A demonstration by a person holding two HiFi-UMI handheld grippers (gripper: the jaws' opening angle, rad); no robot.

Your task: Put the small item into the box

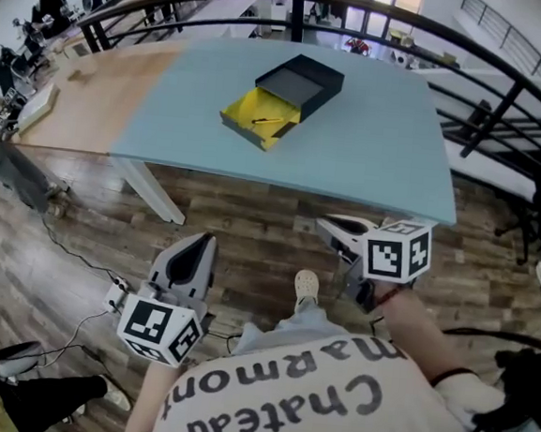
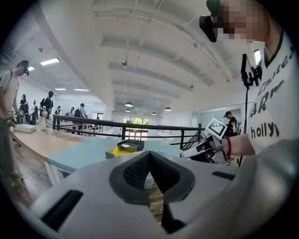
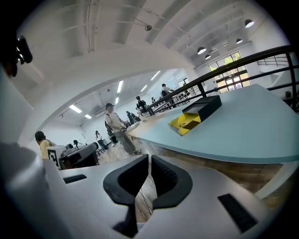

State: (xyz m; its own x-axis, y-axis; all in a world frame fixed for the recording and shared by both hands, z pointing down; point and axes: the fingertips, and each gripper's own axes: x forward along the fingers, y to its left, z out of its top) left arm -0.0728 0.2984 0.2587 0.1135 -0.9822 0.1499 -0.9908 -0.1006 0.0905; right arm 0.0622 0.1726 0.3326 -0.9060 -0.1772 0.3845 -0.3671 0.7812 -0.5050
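A box lies on the light blue table (image 1: 371,144): a black sleeve (image 1: 301,79) with a yellow drawer (image 1: 253,117) pulled out toward me. A small thin dark item (image 1: 266,121) rests inside the drawer. The same box (image 2: 126,147) shows far ahead in the left gripper view, and the box (image 3: 194,114) shows again in the right gripper view. My left gripper (image 1: 197,244) hangs low over the wooden floor, short of the table's near edge, shut and empty. My right gripper (image 1: 331,228) is held beside it at the right, also shut with nothing between its jaws.
A black railing (image 1: 491,60) curves behind and to the right of the table. A wooden tabletop (image 1: 93,91) adjoins at the left, with people beyond it. A white table leg (image 1: 150,195) and cables (image 1: 79,255) are on the floor. My shoe (image 1: 307,284) is between the grippers.
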